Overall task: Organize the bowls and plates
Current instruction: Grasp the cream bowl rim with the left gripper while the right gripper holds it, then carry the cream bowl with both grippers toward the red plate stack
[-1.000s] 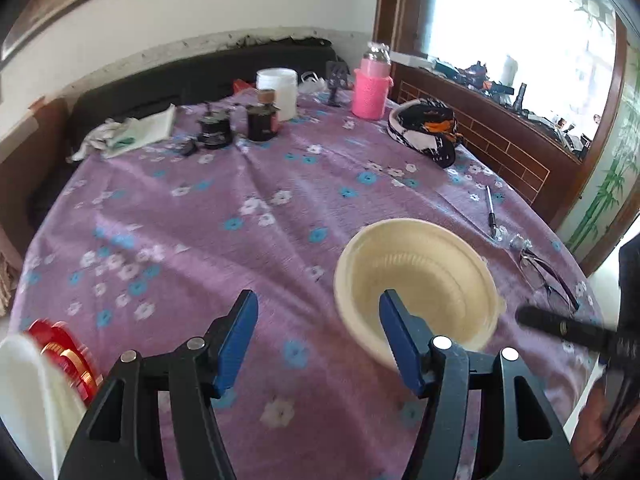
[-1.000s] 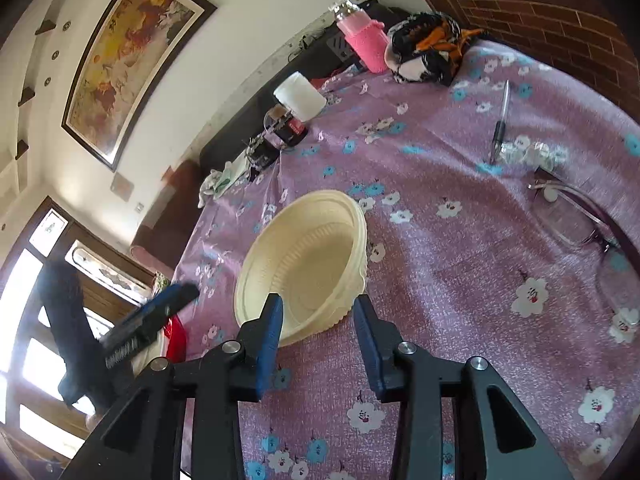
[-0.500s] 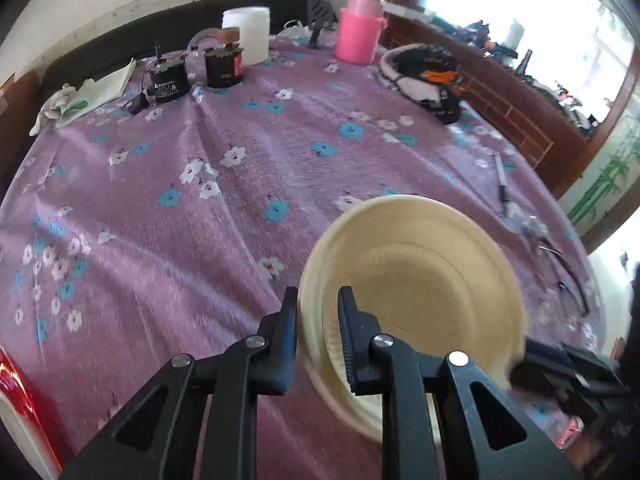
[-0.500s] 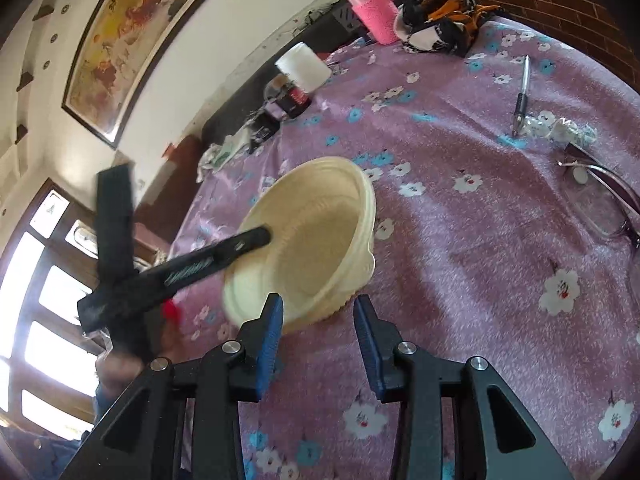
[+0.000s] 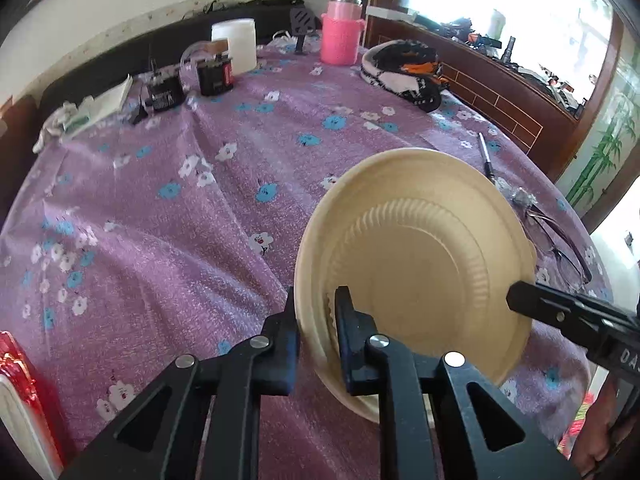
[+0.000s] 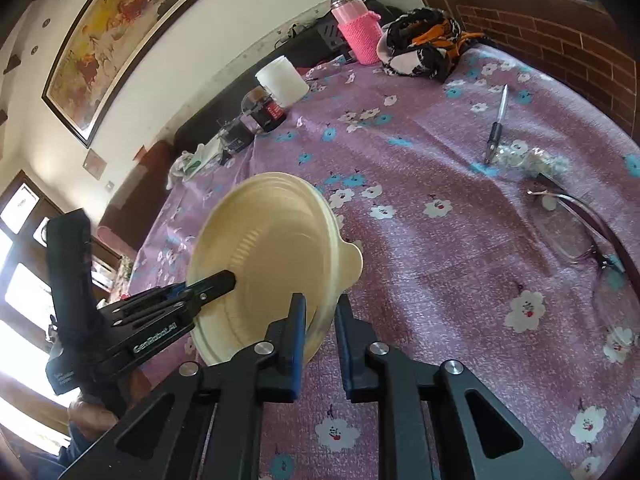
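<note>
Hidden and cut-off parts

The red package (image 5: 16,376) is cropped at the left edge; the bowl (image 5: 420,264) rim hides behind the left claw (image 5: 316,320).

1. My left gripper (image 5: 316,320) pointed steeply downward, its two black fingers drawn close together and pinching the rim of the cream bowl (image 5: 420,264): one pad (image 5: 290,320) lay on the outer wall, the other inside.
2. My right gripper (image 6: 320,320) pointed down at a shallower slant; its jaws were closing, blue-edged pads either side of the opposite rim and already touching it.
3. The two grippers faced each other across the bowl, which stood tilted clear of the table between them.
4. My left hand (image 6: 92,416) wrapped the left gripper's handle from below.
</note>
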`<state>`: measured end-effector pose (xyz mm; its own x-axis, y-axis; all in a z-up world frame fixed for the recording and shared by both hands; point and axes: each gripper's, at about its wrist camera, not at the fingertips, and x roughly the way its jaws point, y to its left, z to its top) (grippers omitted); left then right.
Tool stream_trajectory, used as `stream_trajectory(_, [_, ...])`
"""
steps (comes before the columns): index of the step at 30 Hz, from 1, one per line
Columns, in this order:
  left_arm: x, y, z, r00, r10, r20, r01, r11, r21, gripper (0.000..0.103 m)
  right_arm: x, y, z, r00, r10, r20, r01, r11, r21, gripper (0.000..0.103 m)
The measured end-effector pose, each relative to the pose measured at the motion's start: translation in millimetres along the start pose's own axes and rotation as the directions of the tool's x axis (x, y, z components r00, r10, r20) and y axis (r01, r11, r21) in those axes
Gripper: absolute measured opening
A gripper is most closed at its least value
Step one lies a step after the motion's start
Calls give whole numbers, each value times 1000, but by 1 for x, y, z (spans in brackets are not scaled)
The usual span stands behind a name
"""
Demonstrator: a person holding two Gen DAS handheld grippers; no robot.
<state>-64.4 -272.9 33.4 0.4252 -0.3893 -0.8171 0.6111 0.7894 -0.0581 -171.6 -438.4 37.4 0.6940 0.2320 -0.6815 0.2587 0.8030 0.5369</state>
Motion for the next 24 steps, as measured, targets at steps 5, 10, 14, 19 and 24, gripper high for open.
stream_trajectory(5, [-18,1,-9,999,20,24,-20,1000,6,16,-6,8,-1,1000,8,12,-8,1000,-10,15])
stream_trajectory(10, [-33,15,-25,998,48,35,-48,999,-18,17,-5,25,-5,999,39,-4,-39,998,-38,15])
stream_trajectory(14, [-44,31,-41,997,72,33,-71,996,-48,18,0,43,-12,998,63,-28,-65,996,-67,15])
stream_trajectory(19, [-52,55,-63,994,105,14,-104,990,-97,18,11,66,-21,992,104,-75,-111,989,-97,15])
stream_trajectory(24, [-53,69,-75,992,128,3,-126,983,-131,22,28,80,-31,986,110,-122,-122,988,-99,15])
